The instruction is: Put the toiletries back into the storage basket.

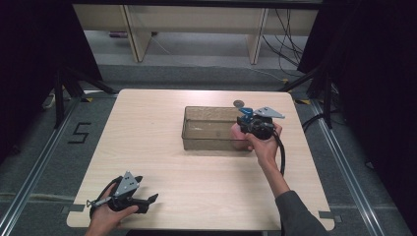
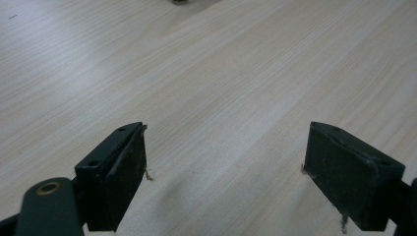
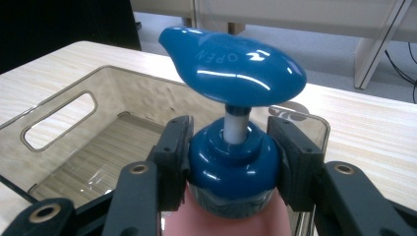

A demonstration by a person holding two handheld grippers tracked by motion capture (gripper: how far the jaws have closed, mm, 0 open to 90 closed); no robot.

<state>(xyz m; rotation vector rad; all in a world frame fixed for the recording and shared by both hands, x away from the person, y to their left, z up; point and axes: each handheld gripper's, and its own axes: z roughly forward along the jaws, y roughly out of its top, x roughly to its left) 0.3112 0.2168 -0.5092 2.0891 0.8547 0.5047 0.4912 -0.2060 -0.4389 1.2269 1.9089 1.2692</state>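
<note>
At centre right of the high view, the right gripper [image 3: 231, 162] clamps the blue collar of a pump bottle [image 3: 231, 167] over the clear bin [image 3: 54, 105]. Its glossy plastic looks slippery and top-heavy, so the collar below the pump head seems the surest hold. The left gripper [image 2: 223, 172], released and gaping, rests at lower left.

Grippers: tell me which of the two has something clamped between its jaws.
The right gripper. Its jaws are closed on the blue collar of a pump bottle above the clear bin. The left gripper stands open over bare table.
</note>
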